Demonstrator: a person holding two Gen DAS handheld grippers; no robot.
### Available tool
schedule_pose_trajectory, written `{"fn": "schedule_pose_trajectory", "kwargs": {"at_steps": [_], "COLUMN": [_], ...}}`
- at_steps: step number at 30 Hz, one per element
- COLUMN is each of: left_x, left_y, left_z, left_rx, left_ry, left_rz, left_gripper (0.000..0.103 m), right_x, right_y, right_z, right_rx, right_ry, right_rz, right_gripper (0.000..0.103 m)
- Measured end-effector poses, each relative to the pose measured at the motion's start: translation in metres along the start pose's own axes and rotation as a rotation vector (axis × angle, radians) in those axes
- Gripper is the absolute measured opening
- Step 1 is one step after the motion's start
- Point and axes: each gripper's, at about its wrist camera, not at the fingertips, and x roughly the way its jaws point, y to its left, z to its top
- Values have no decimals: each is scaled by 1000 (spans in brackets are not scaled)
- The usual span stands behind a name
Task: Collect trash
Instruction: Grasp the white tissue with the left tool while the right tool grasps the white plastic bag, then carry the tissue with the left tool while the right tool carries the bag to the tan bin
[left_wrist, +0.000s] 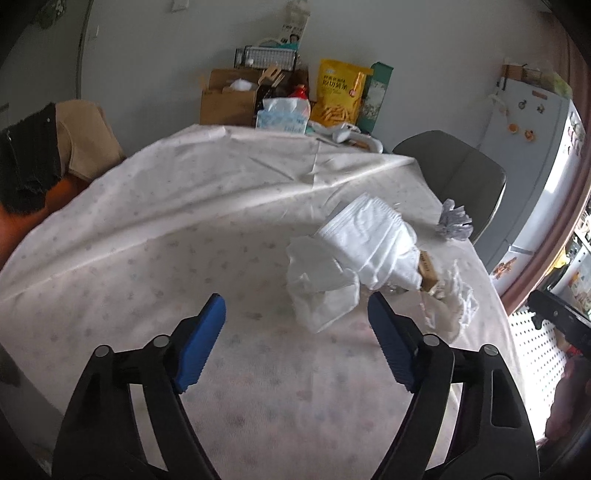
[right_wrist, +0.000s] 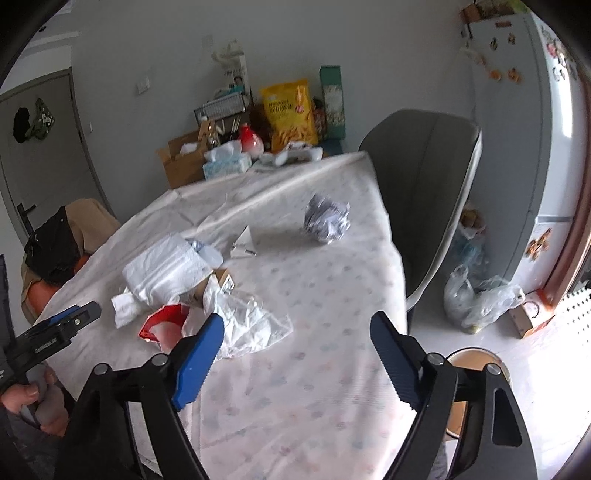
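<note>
Trash lies on the table's white patterned cloth (left_wrist: 166, 229). In the left wrist view a crumpled tissue (left_wrist: 321, 284) sits just beyond my open left gripper (left_wrist: 294, 298), beside a white folded plastic pack (left_wrist: 369, 236), a small brown carton (left_wrist: 428, 271) and a grey paper ball (left_wrist: 454, 221). In the right wrist view my right gripper (right_wrist: 297, 318) hangs open and empty over the cloth (right_wrist: 314, 387). Clear plastic wrap (right_wrist: 247, 321) and a red wrapper (right_wrist: 162, 321) lie by its left finger. The paper ball (right_wrist: 327, 219) is farther off. The left gripper (right_wrist: 70, 321) shows at the left edge.
A grey chair (right_wrist: 424, 177) stands at the table's right side, with a fridge (right_wrist: 517, 129) and plastic bags (right_wrist: 480, 295) on the floor behind it. A yellow snack bag (left_wrist: 341, 96), tissue box (left_wrist: 282, 118) and cardboard box (left_wrist: 227, 99) crowd the far end. Clothes drape a chair (left_wrist: 55, 158) at the left.
</note>
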Motion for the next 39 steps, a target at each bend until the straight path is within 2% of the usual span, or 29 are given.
{"fn": "schedule_pose_trajectory", "kwargs": {"at_steps": [8,10,11,12,14,17,22,23,25,26,27,29,34,39], "left_x": [30,39,43,48,55,53,37,32,25,21,19,14,1,-15], "left_y": [-15,-17,-17,-16,-15,-12,3,8,14,16,17,13,-2,-23], "left_z": [5,6,6,6,7,7,11,12,15,16,18,21,31,41], "left_rx": [40,46,43,34,17,18,-25,-34,-46,-47,-45,-36,-14,23], "left_ry": [45,68,80,98,136,135,96,86,71,63,57,42,-6,-62], "left_rz": [-17,-3,-1,-7,-19,14,88,103,111,108,107,106,97,94], "left_gripper": [76,70,57,37,12,4,3,3,3,3,3,3,3,3], "right_x": [31,40,44,45,48,53,69,73,80,83,82,76,52,36], "right_y": [6,11,15,17,23,30,45,46,46,44,43,40,35,19], "right_z": [-10,-12,-12,-12,-10,-7,-8,-9,-12,-13,-13,-9,0,7], "right_rx": [-8,-14,-22,-28,-36,-44,-67,-69,-67,-56,-46,-32,-45,-6], "right_ry": [86,130,144,150,154,165,203,217,245,260,258,241,164,118], "right_rz": [34,55,66,74,86,108,122,118,121,128,139,147,143,138], "right_gripper": [76,73,73,72,72,72,69,63,44,28,18,12,10,10]}}
